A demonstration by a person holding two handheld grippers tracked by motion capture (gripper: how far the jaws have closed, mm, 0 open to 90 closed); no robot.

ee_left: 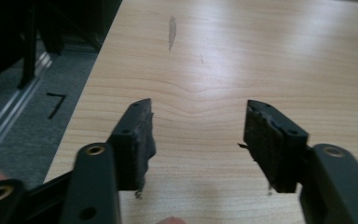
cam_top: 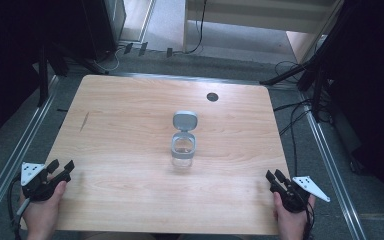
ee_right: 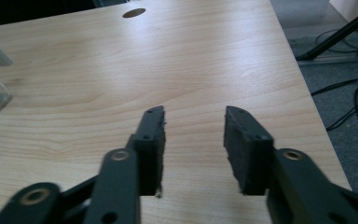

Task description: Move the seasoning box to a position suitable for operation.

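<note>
Premises: a lab-type recording bay. Evidence: bare wooden table (cam_top: pixel 130 125), metal floor rails (cam_top: pixel 25 135), black stand legs (cam_top: pixel 325 70), loose cables (cam_top: pixel 295 120), grey carpet (cam_top: pixel 310 165).

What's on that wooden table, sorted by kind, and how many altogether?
Clear container with its grey flip lid open: 1
Hand-held claws at the near corners: 2, the left claw and the right claw, both open and holding nothing
Total: 3
</note>
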